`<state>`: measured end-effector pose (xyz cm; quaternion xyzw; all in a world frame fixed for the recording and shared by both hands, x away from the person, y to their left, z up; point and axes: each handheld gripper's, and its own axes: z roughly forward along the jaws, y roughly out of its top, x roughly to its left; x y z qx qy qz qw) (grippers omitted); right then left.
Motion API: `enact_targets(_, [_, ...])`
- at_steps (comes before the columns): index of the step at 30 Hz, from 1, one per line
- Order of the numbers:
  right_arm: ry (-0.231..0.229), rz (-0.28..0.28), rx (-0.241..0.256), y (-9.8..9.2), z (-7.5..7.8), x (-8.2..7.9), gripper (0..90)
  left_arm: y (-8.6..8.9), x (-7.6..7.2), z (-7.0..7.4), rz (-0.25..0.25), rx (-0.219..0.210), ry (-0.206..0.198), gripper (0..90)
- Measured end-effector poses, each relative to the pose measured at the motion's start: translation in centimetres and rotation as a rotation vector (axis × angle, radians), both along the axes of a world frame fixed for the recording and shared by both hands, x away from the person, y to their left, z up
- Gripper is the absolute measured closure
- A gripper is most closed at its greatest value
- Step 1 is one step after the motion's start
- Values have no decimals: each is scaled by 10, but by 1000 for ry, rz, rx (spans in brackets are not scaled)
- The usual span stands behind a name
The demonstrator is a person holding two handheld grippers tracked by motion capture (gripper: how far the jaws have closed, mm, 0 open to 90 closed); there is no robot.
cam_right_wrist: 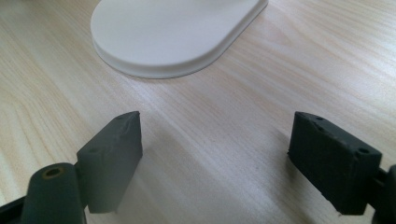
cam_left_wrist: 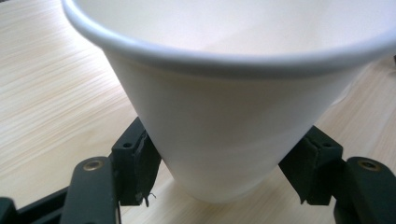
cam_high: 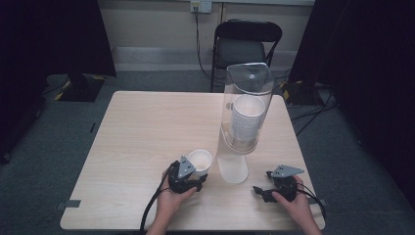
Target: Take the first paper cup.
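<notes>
The left tongs (cam_high: 195,177) hold a white cup (cam_high: 200,161) on the bench (cam_high: 147,132), near the front edge and a little left of the middle. In the left gripper view the cup (cam_left_wrist: 224,130) stands upright between the two jaws, and both pads (cam_left_wrist: 140,163) touch its lower wall, one on each side; its bottom rests on the wood. The right tongs (cam_high: 262,192) lie low on the bench at the front right, well apart from the cup. In the right gripper view the right tongs (cam_right_wrist: 215,154) are open, with bare wood between them. Just ahead of them is the white foot (cam_right_wrist: 173,32) of the dispenser (cam_high: 244,107), a clear tube with a stack of cups (cam_high: 246,120) inside.
</notes>
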<state>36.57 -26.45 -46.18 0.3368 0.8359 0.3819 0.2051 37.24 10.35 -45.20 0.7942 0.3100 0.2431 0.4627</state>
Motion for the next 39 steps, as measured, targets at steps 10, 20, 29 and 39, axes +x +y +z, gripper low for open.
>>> enact_targets(10, [1, 4, 2, 0, 0, 0, 167, 32, 1, -3, 54, 8, 16, 335])
enact_targets(20, [0, 4, 2, 0, 0, 0, 167, 61, 3, -9, 139, -8, 42, 332])
enact_targets(29, [1, 4, 2, 0, 0, 0, 167, 81, 11, -13, 247, -40, 69, 330])
enact_targets(39, [0, 4, 2, 0, 0, 0, 167, 91, 22, -13, 309, -29, 67, 328])
